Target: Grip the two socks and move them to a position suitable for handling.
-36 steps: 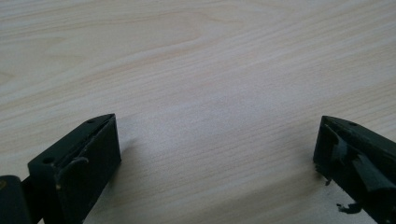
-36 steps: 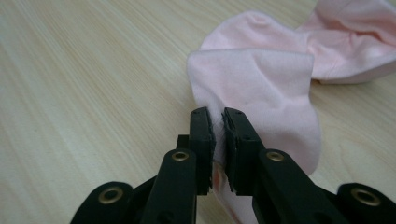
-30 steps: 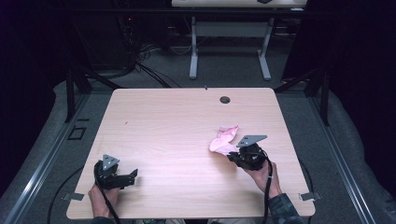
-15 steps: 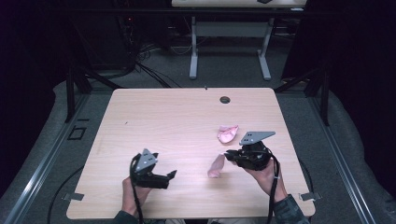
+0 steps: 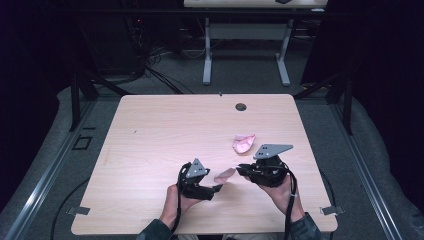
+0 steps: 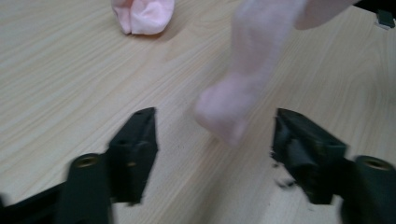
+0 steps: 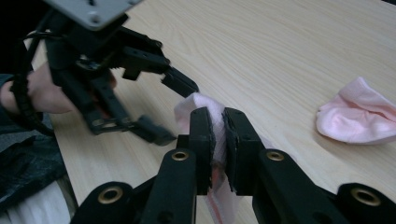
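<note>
Two pink socks are in play, and the second sock serves as landmark: it lies bunched on the worktop, untouched. The held sock hangs nearer the person than that landmark, off the worktop surface, between the two grippers. The right gripper has its fingers together, clamped on one end of the held sock; the right gripper view shows fabric pinched between them and trailing below. The left gripper sits on the far side of the held sock from the landmark, and its fingers are apart; they have just been closing, with the dangling tip of the sock between them but, in the left gripper view, not yet pressed by either pad. Judged step in hand: taking the free end with the left gripper so the sock can be stretched between both. To do it well, the right gripper should hold steady so the tip does not swing, the left should centre the tip deep between its fingers before closing fully, and the pinch should take both layers of fabric. Risk noted: a shallow pinch on the soft tip is likely to slip once tension is applied.
</note>
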